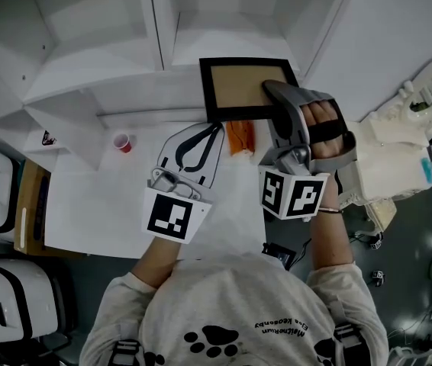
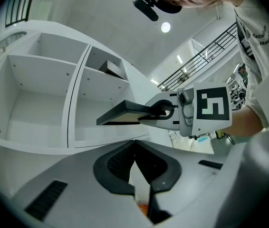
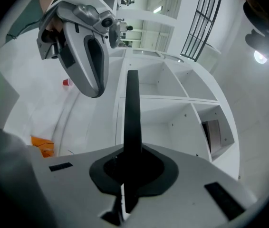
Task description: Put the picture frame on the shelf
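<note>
Grips the picture frame [image 1: 239,90] by its right side in the right gripper [image 1: 277,94], jaws tight on it, flat with the brown face up, over the counter's [image 1: 101,197] back edge and just at the front of the white shelf [image 1: 124,82], with open bays behind. Holds the left gripper [image 1: 216,128] over the counter's middle, tips together on nothing, just beside an orange thing [image 1: 240,137]. Shows a small red cup [image 1: 123,142] upright near the back left edge, contents unseen, and a dark boxy thing [image 2: 110,68] in one upper bay.

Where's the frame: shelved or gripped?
Gripped. The right gripper is shut on the picture frame, which hangs in the air before the shelf.
</note>
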`<action>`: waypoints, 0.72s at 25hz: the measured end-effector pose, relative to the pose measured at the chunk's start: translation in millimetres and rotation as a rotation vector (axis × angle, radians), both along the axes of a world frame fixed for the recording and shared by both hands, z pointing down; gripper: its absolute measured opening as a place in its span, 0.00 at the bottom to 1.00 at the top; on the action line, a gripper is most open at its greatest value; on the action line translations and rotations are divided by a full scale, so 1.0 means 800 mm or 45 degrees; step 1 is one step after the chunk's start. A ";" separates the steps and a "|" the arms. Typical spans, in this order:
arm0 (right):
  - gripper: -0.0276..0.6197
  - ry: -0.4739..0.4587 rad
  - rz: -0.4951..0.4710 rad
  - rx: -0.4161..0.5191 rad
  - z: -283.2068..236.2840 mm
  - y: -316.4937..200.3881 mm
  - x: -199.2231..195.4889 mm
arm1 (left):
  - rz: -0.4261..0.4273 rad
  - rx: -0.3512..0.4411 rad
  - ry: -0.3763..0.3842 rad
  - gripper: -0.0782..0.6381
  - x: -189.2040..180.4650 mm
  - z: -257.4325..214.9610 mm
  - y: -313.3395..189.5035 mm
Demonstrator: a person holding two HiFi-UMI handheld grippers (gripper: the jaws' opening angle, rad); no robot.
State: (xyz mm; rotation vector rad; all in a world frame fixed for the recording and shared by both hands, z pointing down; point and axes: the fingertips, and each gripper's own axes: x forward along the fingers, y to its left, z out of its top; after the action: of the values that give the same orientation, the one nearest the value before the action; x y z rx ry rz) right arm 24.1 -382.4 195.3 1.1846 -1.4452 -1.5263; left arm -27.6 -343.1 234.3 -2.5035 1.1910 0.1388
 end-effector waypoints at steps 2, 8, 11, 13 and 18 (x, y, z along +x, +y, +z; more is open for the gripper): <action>0.10 0.007 0.007 -0.009 -0.002 -0.009 0.000 | 0.000 -0.003 0.009 0.14 0.001 -0.002 -0.006; 0.10 0.038 0.020 -0.037 -0.007 -0.032 0.000 | 0.001 -0.006 0.009 0.14 0.005 -0.006 -0.021; 0.10 0.047 0.029 -0.051 -0.010 -0.041 -0.002 | 0.002 -0.005 0.009 0.14 0.006 -0.009 -0.027; 0.10 0.050 0.035 -0.064 -0.010 -0.047 -0.003 | 0.002 -0.005 0.014 0.14 0.006 -0.010 -0.031; 0.10 0.057 0.047 -0.111 -0.010 -0.059 -0.003 | 0.001 -0.015 0.007 0.14 0.005 -0.008 -0.037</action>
State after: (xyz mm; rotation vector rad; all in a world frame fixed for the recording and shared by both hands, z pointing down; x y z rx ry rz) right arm 21.4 -429.9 187.3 1.1128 -1.4378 -1.4409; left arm -24.0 -372.8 227.7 -2.5151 1.1967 0.1395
